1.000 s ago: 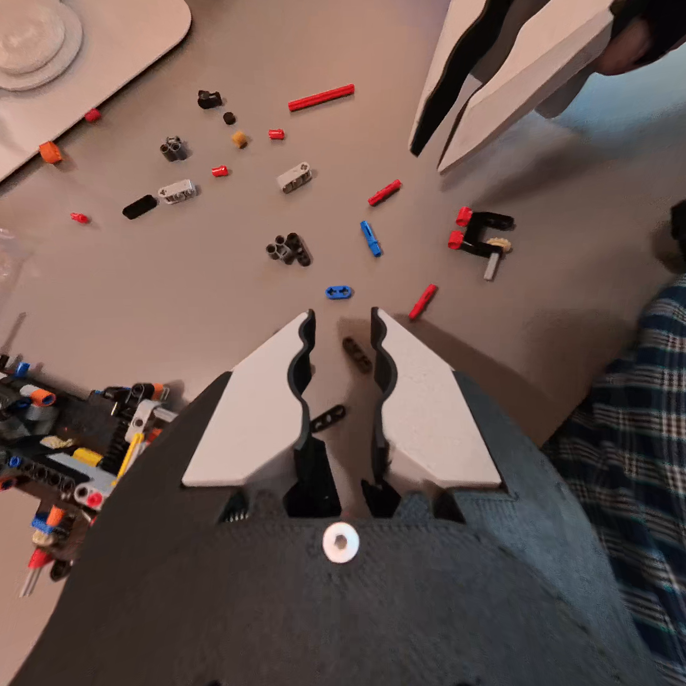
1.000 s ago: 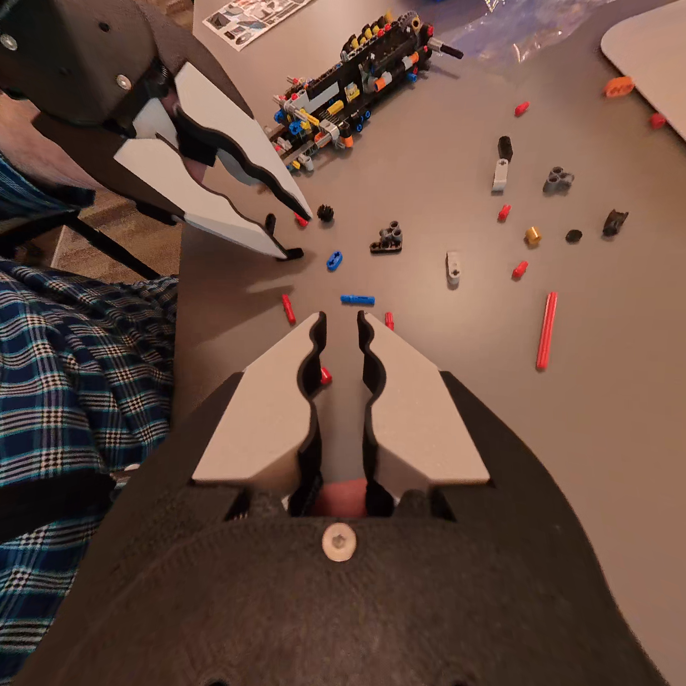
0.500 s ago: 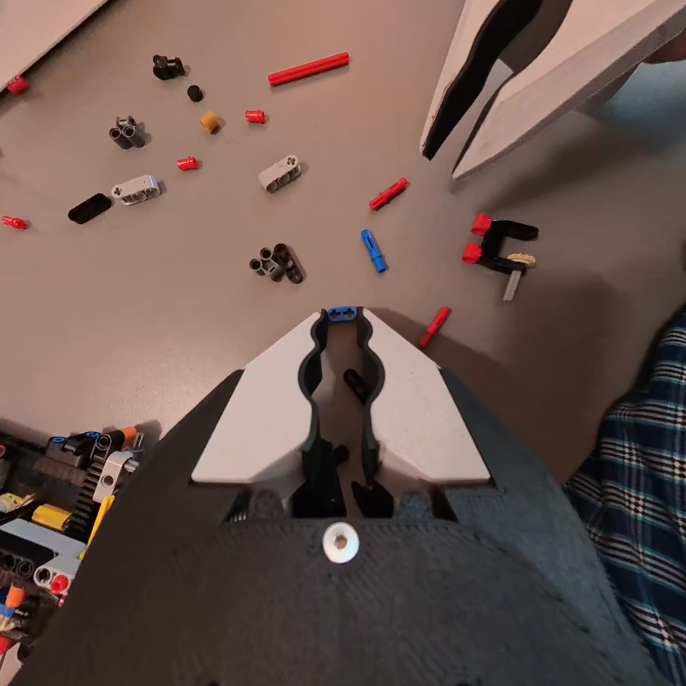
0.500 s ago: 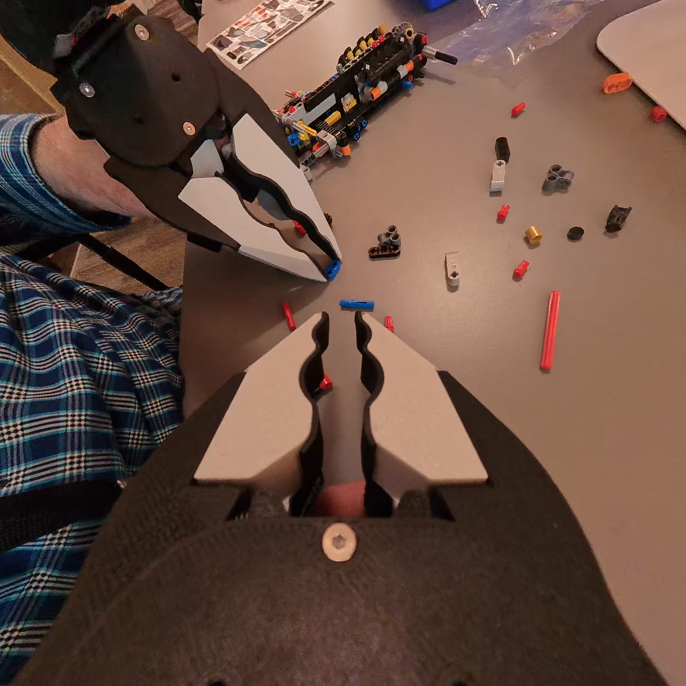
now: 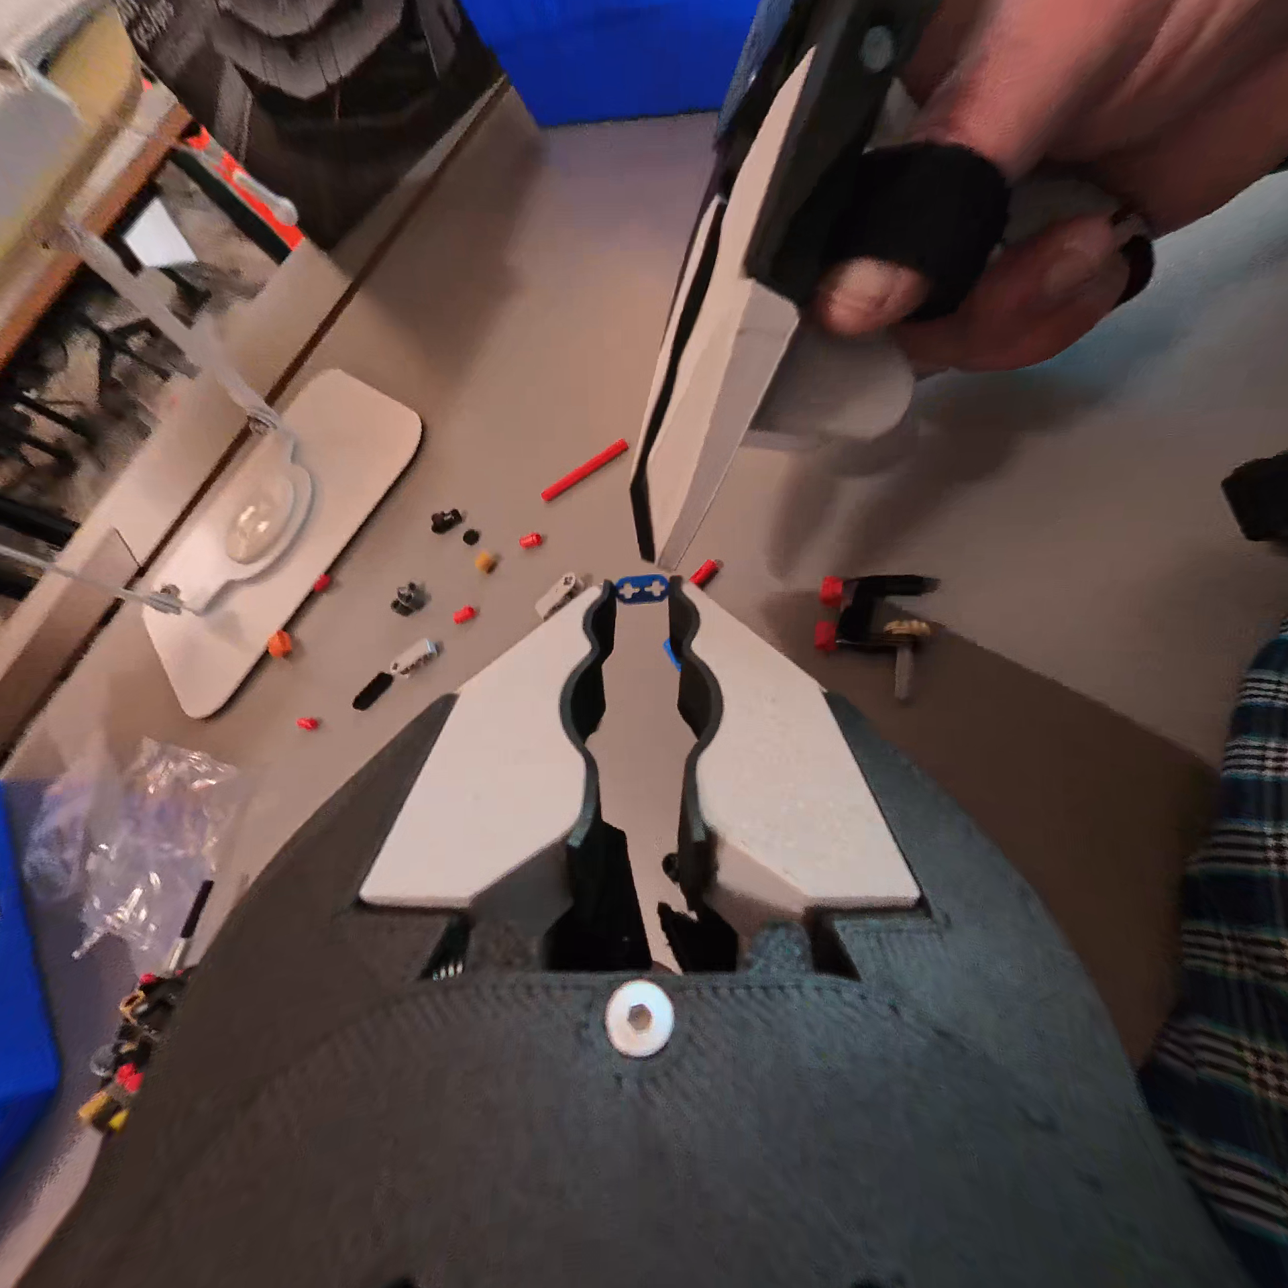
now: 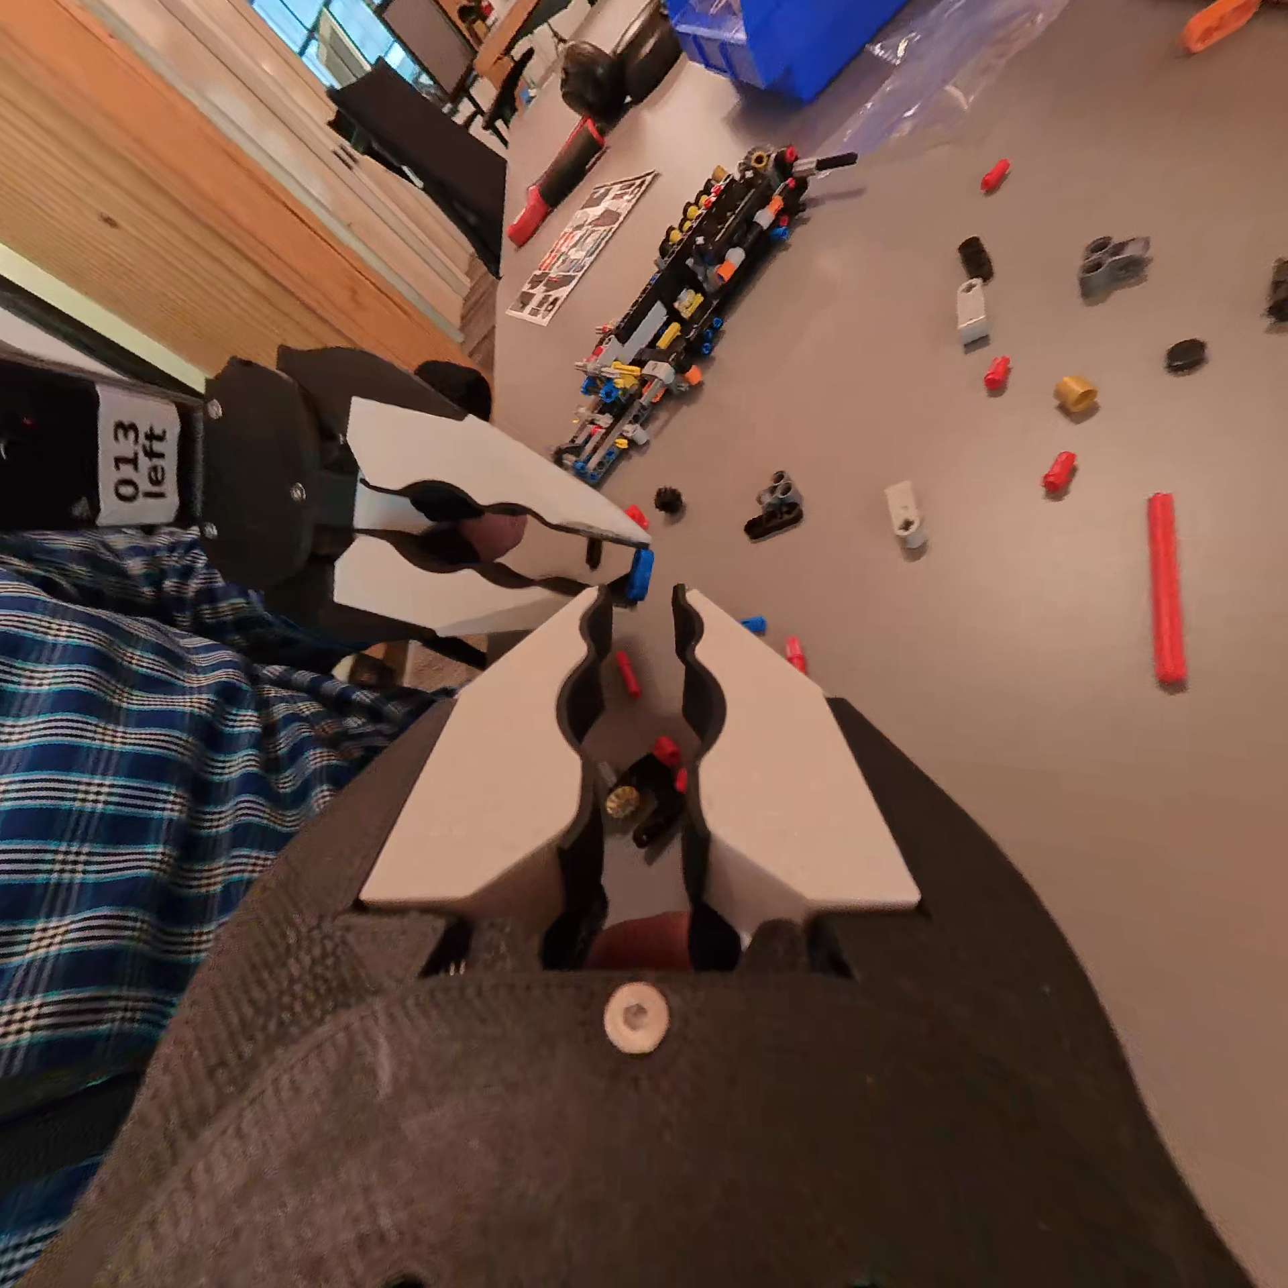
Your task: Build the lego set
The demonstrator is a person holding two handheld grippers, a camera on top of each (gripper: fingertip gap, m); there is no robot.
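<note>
Grey and matte, your table (image 6: 1045,871) carries scattered plastic pieces, with wood-panelled walls behind it. Your left hand-held gripper (image 5: 642,591) is lifted off the table and pinches a small blue lego link (image 5: 642,589), a flat oval piece with two cross-shaped holes, held crosswise at the very tips of its white, wavy-edged fingers (image 5: 516,753). In the right wrist view the same blue link (image 6: 640,573) pokes from those fingertips, just beside the tips of your right hand-held gripper (image 6: 641,601). That right hand-held gripper grips nothing; its jaws stand a narrow gap apart. Below it, seen between its fingers, lies a small black sub-assembly (image 6: 652,791) with red pins and a tan gear.

Near that sub-assembly on the table rest short red pins (image 6: 626,673), and a blue pin (image 6: 753,624) shows past the right finger. Farther out lie a long ridged red axle (image 6: 1165,589), a light grey connector (image 6: 905,516), a black and grey angled piece (image 6: 775,505), a small black gear (image 6: 668,499) and a gold-coloured round bush (image 6: 1075,394). A long, partly built chassis (image 6: 686,313) of black beams with yellow, blue and orange bits lies beyond, next to a printed sheet (image 6: 582,247). Crinkled clear plastic bags (image 5: 132,843) lie at your left, and a blue bin (image 6: 780,38) stands at the far edge. Your plaid sleeve (image 6: 139,732) fills the near side.
</note>
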